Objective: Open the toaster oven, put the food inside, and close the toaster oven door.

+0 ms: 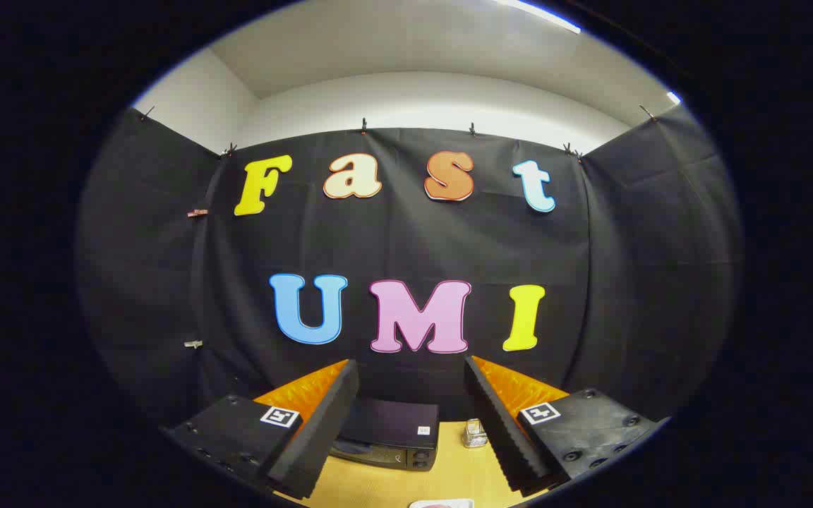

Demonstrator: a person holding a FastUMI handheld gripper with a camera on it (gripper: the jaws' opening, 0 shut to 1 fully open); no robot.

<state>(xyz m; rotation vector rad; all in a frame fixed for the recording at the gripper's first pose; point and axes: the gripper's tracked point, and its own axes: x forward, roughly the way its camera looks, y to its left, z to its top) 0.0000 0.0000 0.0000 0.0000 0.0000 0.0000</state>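
nothing begun, i judge: my tongs (pixel 412 423) stand wide open and empty. the toaster oven (pixel 387 439) sits on the table (pixel 392 487) beyond and between the fingers, long axis across them, front toward me, door seemingly closed. next i must descend to its door. a small shiny thing (pixel 475 433) lies by the right finger.

This is a recording booth set up indoors, not a lived-in kitchen. Black cloth (pixel 406 240) hangs as walls on 3 sides, pinned along its top edge with small clips (pixel 363 125), and above it show plain white room walls (pixel 420 95) and a ceiling with a strip light (pixel 540 13). A pale wooden tabletop (pixel 406 483) stands against the back cloth, carrying a black toaster oven (pixel 389 441) as a staged household prop.
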